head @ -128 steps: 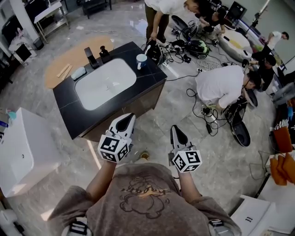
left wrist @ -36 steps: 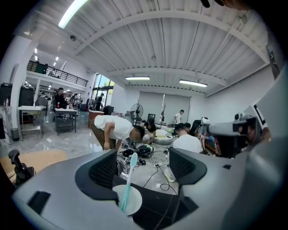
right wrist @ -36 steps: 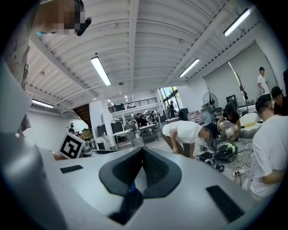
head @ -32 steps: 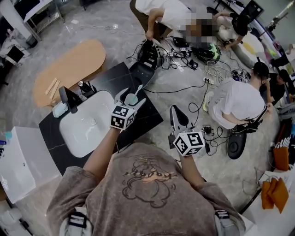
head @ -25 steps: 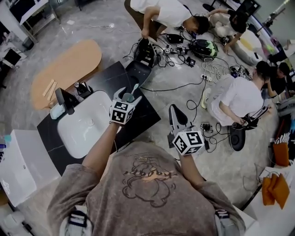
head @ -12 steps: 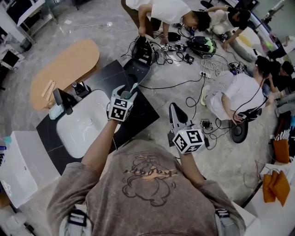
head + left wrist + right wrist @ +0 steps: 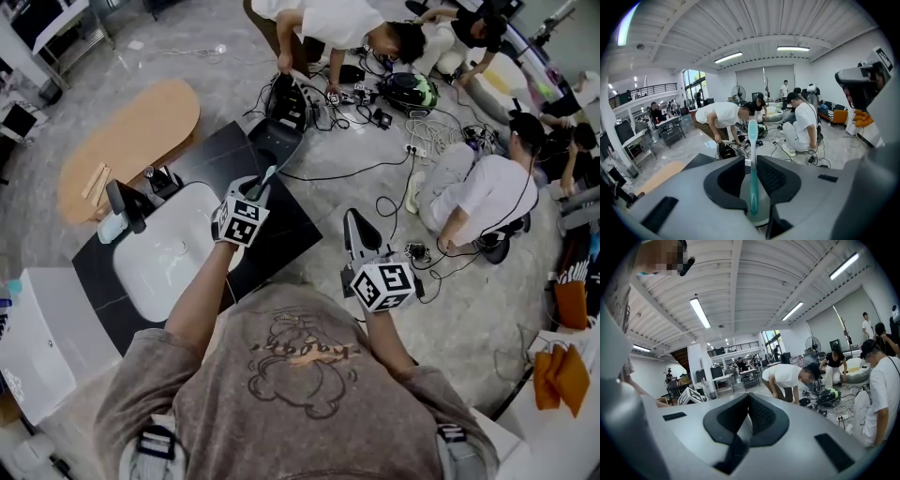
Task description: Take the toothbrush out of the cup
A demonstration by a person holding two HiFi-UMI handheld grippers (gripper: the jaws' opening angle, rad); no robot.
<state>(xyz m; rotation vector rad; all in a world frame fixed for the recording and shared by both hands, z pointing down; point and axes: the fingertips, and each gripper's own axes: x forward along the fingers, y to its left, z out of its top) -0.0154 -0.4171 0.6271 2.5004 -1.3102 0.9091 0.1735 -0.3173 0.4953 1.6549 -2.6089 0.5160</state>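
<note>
The slim teal plastic toothbrush [image 7: 753, 178] stands nearly upright at the centre of the left gripper view, its bristle end uppermost. Its lower handle drops into what we take for the pale rounded rim of the cup [image 7: 761, 219], so it is not yet out. The left gripper [image 7: 750, 164] has just been closing its jaws, and they now pinch the handle from both sides at a narrow gap, low enough on the stem for a straight upward pull. In the head view only the brush's tip [image 7: 265, 176] pokes out beyond that gripper [image 7: 253, 190], just left of the frame's centre; the cup itself is hidden beneath it. It sits at the near corner of the black stone countertop [image 7: 291, 225], beside the white oval basin [image 7: 169, 262] with its black tap [image 7: 122, 202] at the left. The right gripper [image 7: 749, 401] hangs off the counter over the grey floor [image 7: 394, 169], lower right of centre in the head view [image 7: 354, 227], jaws pressed together on nothing. We judge it is parked clear because one tool suffices here.
</note>
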